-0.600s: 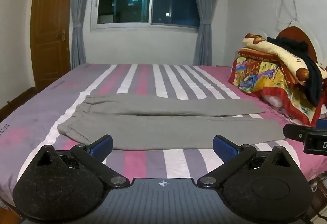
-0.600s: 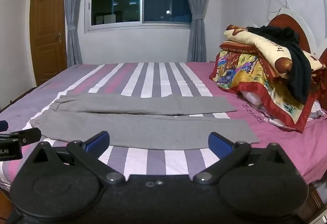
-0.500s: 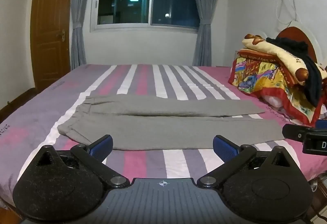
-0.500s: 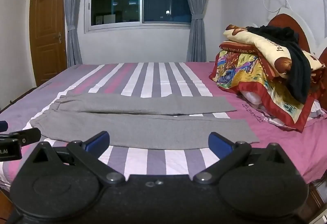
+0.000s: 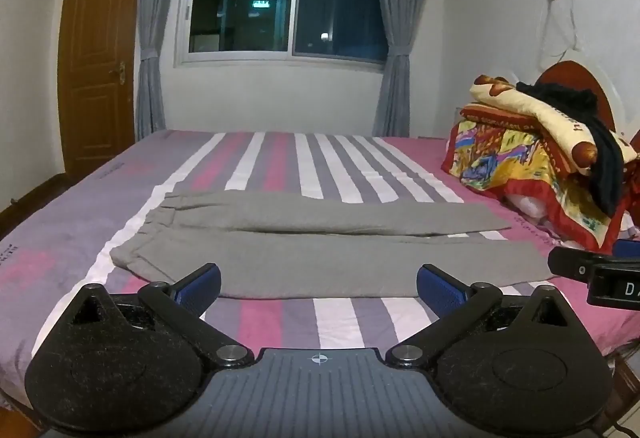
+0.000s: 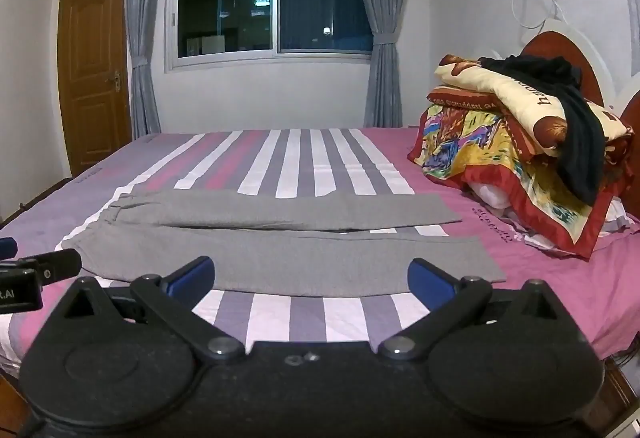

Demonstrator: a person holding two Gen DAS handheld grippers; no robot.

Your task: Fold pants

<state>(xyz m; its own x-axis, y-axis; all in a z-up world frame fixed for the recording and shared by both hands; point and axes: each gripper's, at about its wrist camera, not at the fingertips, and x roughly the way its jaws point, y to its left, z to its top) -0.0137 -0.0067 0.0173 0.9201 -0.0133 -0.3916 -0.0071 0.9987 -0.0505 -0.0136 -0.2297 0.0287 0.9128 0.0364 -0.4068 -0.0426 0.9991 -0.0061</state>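
Observation:
Grey pants [image 5: 320, 242] [image 6: 280, 238] lie flat across the striped bed [image 5: 288, 166] [image 6: 304, 158], waistband to the left, both legs stretched out to the right. My left gripper [image 5: 318, 284] hovers open over the near bed edge, just short of the pants' near leg, nothing between its blue pads. In its own view my right gripper [image 6: 310, 280] is open too, at the same near edge, further toward the leg cuffs. Each gripper's tip shows at the side of the other's view.
A pile of colourful blankets with a black garment [image 5: 544, 154] [image 6: 532, 142] sits at the headboard on the right. A window with grey curtains [image 5: 280, 6] is on the far wall, and a wooden door [image 5: 96, 70] at the left. The far half of the bed holds only the sheet.

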